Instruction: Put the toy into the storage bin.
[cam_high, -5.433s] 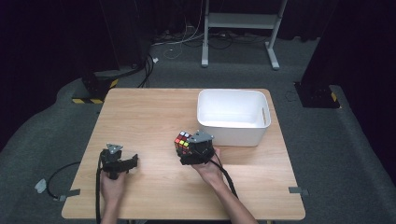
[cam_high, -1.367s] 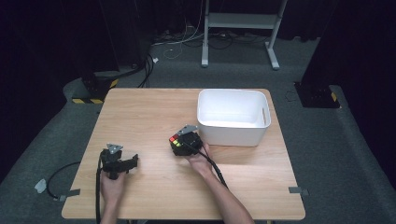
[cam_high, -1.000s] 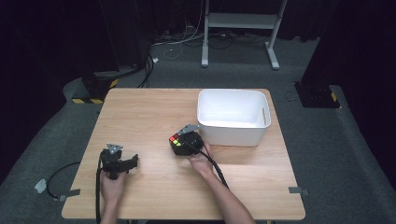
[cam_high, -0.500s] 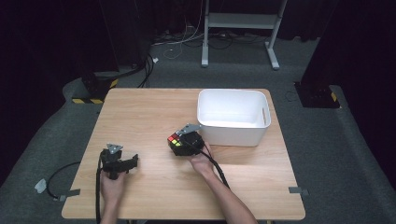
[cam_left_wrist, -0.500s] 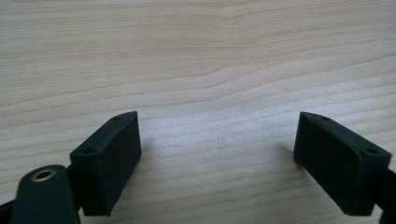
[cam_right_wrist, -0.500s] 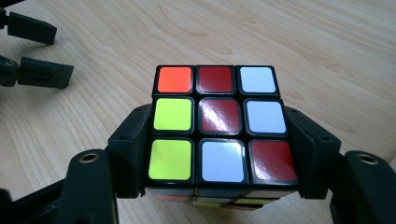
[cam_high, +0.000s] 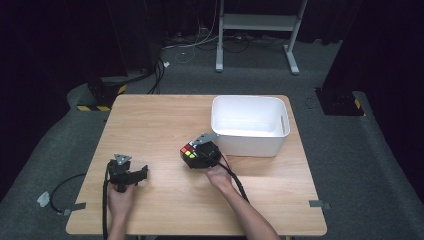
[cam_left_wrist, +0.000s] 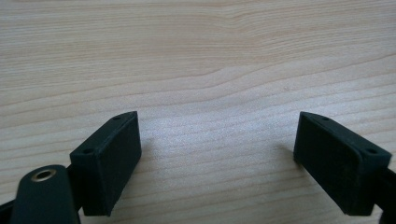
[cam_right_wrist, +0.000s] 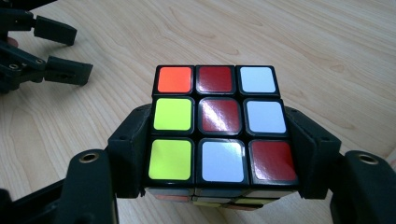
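At the near left of the wooden table (cam_high: 150, 120), the left gripper (cam_high: 131, 174) sits low over the surface in the person's left hand (cam_high: 120, 197), its cable (cam_high: 62, 186) looping off the table's left edge; in the left gripper view its two black jaws stand wide apart with bare wood grain between them. Toward the middle of the table, the right gripper (cam_high: 196, 155) is held by the right hand (cam_high: 219, 172), and its jaws are clamped against the two opposite sides of a puzzle cube (cam_right_wrist: 219, 128). In the right gripper view the cube's upper face shows orange, red, white and yellow-green stickers, and it seems to sit slightly above the wood, though the gap beneath it is hard to judge. In that view the left gripper shows farther off at the upper left. Just right of the cube stands a white plastic bin (cam_high: 250, 125), near the table's far right side.
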